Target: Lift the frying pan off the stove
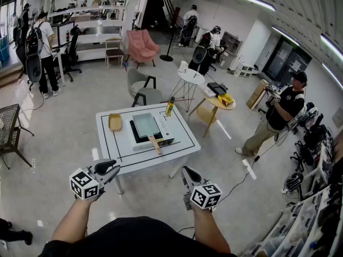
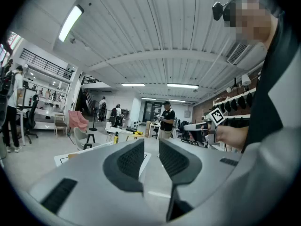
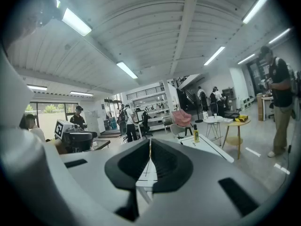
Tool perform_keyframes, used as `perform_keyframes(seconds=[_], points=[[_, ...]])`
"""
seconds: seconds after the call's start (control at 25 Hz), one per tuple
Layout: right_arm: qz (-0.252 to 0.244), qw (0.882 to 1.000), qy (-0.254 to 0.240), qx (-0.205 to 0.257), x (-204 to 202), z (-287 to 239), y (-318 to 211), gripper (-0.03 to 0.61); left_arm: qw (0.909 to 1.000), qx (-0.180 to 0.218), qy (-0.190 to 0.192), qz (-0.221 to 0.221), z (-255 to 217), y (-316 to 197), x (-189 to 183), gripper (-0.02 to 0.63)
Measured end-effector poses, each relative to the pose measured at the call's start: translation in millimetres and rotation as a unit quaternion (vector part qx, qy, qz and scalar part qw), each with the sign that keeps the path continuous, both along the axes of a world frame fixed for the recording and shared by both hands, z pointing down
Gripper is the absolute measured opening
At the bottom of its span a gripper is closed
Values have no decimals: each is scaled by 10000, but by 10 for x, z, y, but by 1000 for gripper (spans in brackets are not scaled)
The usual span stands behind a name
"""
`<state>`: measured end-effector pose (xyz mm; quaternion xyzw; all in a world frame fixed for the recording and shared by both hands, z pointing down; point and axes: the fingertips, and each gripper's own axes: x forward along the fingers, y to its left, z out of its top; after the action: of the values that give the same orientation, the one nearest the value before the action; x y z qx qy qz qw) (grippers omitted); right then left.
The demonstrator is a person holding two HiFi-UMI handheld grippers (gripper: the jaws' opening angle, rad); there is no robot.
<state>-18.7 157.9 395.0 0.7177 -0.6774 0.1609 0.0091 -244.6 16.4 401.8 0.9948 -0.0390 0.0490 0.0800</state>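
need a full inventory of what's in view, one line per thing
table: 1, white with black outline, mid-floor
stove: 1, black and white, on the table
frying pan: 1, square, grey with wooden handle, on the stove
dish: 1, tan, on the table left of the stove
bottle: 1, yellow, at the table's far edge
chair: 1, grey, behind the table
armchair: 1, pink, far back
round table: 1, white, right of the chair
bystander: 1, black shirt, at right
left gripper: 1, grey, jaws apart, empty
right gripper: 1, grey, jaws together, empty
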Motion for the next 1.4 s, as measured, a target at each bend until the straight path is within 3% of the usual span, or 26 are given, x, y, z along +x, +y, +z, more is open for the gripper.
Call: perform_keyframes(seconds=[0.68,1.04,1.4], points=[[120,9999,96,-56,-153,83,-363,6,9995,-194,-154,184,189,-352,-104,80],[134,9998,-45,-108,-226,134,-364,6,9997,-204,41,101,141,-415,-121,61],[-17,9994,-325,-77,-120,277,-440,6,9994,-299,-149,62,295,-408,4,55]])
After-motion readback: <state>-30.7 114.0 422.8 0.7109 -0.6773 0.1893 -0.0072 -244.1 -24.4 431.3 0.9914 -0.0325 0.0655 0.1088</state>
